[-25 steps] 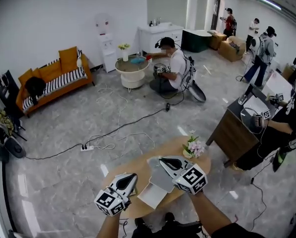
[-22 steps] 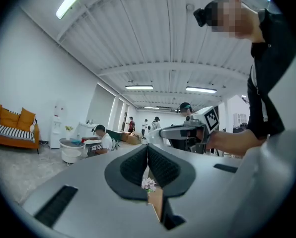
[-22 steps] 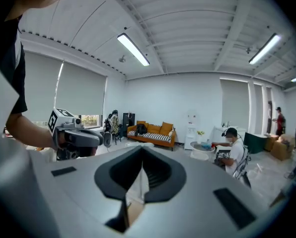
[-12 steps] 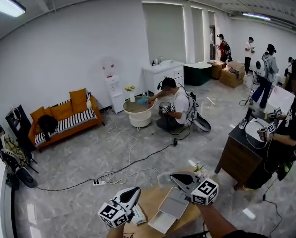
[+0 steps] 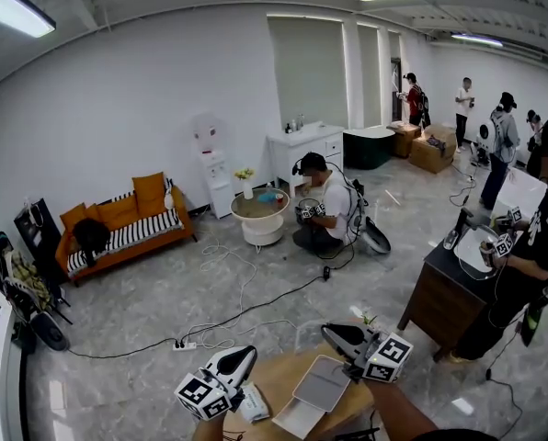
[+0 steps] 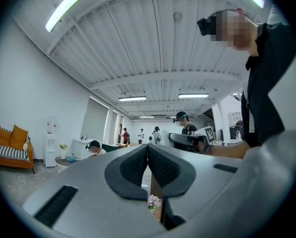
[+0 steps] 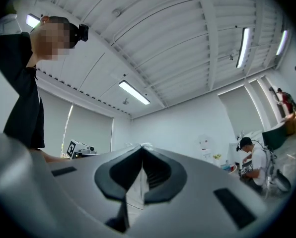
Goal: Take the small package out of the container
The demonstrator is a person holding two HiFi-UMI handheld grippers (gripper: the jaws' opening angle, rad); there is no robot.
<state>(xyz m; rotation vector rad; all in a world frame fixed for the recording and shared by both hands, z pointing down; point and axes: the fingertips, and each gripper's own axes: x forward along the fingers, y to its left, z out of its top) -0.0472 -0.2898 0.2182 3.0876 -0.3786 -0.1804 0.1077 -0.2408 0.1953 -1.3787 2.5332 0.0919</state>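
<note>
**Right fingers point(image 5: 340, 336) pinching the grey pouch point(image 5: 322, 383) by its edge; left fingers point(image 5: 240, 358) closed, empty.**
My hold is only on thin film, so it could slip and drop the pouch to the surface point(image 5: 276, 367).

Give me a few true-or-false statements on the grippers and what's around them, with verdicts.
The right gripper is shut on a thin grey bag. True.
The left gripper has its jaws wide apart. False: they are closed together.
A wooden table shows below the grippers. True.
The sofa by the wall is green. False: it is orange.
</note>
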